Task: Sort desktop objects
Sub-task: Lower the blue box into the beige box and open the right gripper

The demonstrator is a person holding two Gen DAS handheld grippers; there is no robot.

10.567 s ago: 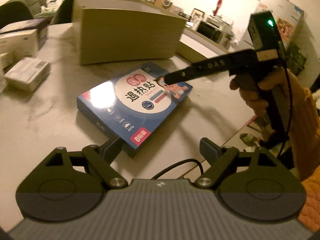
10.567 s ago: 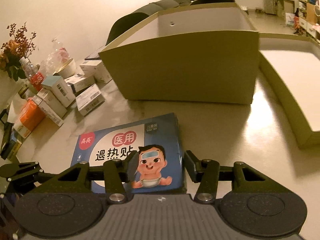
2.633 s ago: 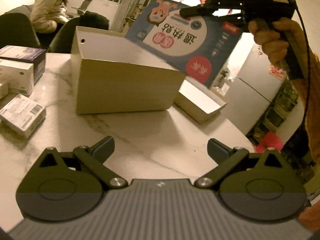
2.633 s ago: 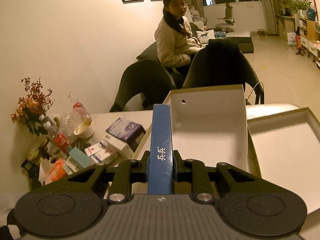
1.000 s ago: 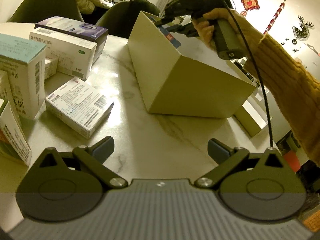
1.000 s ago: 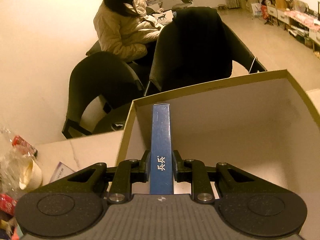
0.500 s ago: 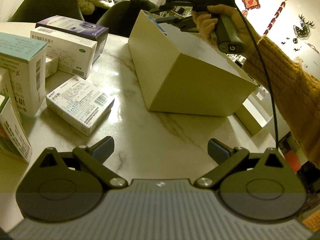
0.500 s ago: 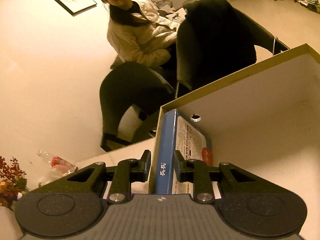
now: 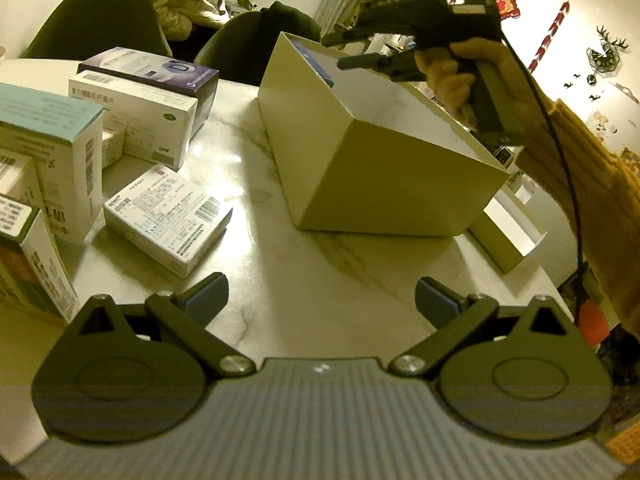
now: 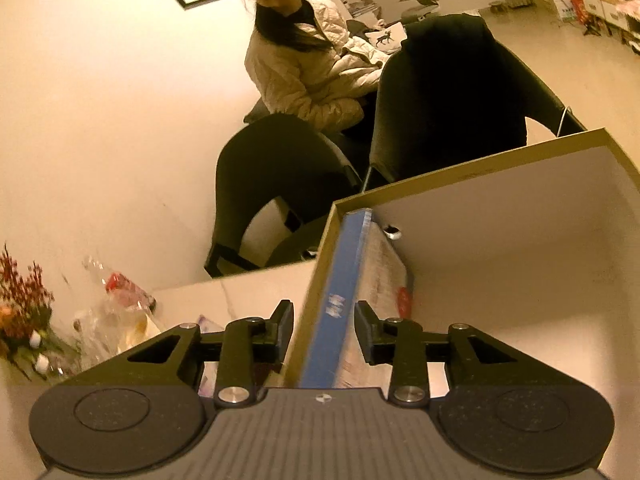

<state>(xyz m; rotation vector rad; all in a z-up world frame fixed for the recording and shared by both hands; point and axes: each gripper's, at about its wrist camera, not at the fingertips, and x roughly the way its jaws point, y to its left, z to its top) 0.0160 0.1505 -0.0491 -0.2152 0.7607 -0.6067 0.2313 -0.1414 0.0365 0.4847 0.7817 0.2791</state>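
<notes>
The blue fever-patch box (image 10: 340,292) stands on edge inside the big cardboard box (image 10: 520,240), leaning against its left wall; its top edge shows in the left wrist view (image 9: 316,65). My right gripper (image 10: 323,330) is open, its fingers apart on either side of the blue box's edge, not touching it. It shows in the left wrist view (image 9: 344,50) over the cardboard box (image 9: 380,168). My left gripper (image 9: 322,300) is open and empty, low over the marble table (image 9: 280,264).
Several medicine boxes stand at the left: a flat white one (image 9: 168,216), a white one (image 9: 132,116), a purple one (image 9: 160,70), a teal-topped one (image 9: 44,152). The box lid (image 9: 508,240) lies at right. A person (image 10: 312,64) sits behind on dark chairs. Flowers (image 10: 20,312) and bottles stand far left.
My right gripper has opened and let go of the blue box, which now leans against the cardboard box's left wall. The left gripper has barely moved.
</notes>
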